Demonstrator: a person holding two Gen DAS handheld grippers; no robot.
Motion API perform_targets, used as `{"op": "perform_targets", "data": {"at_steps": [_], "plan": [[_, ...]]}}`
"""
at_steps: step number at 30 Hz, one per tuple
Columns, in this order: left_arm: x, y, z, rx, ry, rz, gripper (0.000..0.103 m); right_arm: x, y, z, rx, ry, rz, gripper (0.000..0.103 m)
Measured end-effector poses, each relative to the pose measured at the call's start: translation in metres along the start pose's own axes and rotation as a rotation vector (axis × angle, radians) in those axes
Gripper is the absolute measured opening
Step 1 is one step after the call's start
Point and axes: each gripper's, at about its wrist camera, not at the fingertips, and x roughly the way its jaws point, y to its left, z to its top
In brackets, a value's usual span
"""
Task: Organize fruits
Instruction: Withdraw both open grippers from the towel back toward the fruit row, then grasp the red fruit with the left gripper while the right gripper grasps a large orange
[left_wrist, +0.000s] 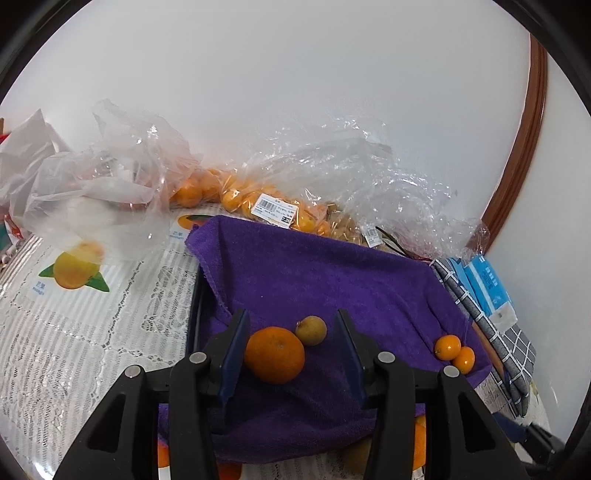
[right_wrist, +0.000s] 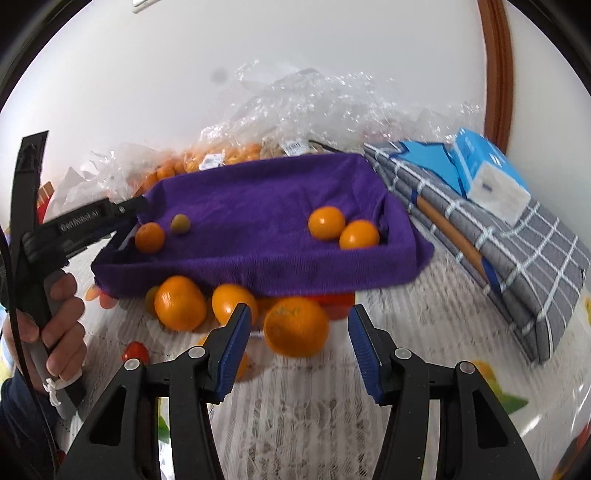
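Note:
A tray lined with a purple towel (left_wrist: 332, 266) (right_wrist: 258, 192) holds an orange (left_wrist: 275, 354) (right_wrist: 149, 237), a small brownish-green fruit (left_wrist: 311, 329) (right_wrist: 180, 223) and two small oranges (left_wrist: 447, 347) (right_wrist: 326, 223) at its right end. My left gripper (left_wrist: 291, 347) (right_wrist: 135, 225) reaches into the tray's left end. It is open around the orange, which rests on the towel close to the left pad and apart from the right one. My right gripper (right_wrist: 300, 345) is open low over the table, and a loose orange (right_wrist: 295, 326) lies just ahead between its tips. Two more oranges (right_wrist: 180, 302) lie to its left.
Clear plastic bags of oranges (left_wrist: 273, 206) pile up behind the tray against the white wall. A folded grey checked cloth (right_wrist: 498, 251) with a blue tissue pack (right_wrist: 487, 173) lies to the tray's right. A small red fruit (right_wrist: 135, 351) sits on the lace tablecloth (right_wrist: 295, 417).

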Motion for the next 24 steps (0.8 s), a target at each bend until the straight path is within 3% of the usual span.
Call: {"op": "perform_targets", "data": {"at_steps": [10, 19, 21, 24], "plan": [[-0.016, 0.007, -0.005, 0.002, -0.001, 0.025, 0.046, 0.013, 0.008, -0.001, -0.04, 0.058, -0.036, 0.054], [-0.06, 0.02, -0.047, 0.017, 0.107, -0.06, 0.047, 0.026, 0.004, 0.004, -0.052, 0.073, 0.004, 0.054], [-0.065, 0.015, -0.058, 0.048, 0.132, -0.073, 0.047, 0.029, 0.002, 0.006, -0.049, 0.075, 0.007, 0.045], [-0.067, 0.0, -0.07, 0.103, 0.181, -0.098, 0.047, 0.027, -0.002, 0.005, -0.041, 0.076, 0.032, 0.043]]}}
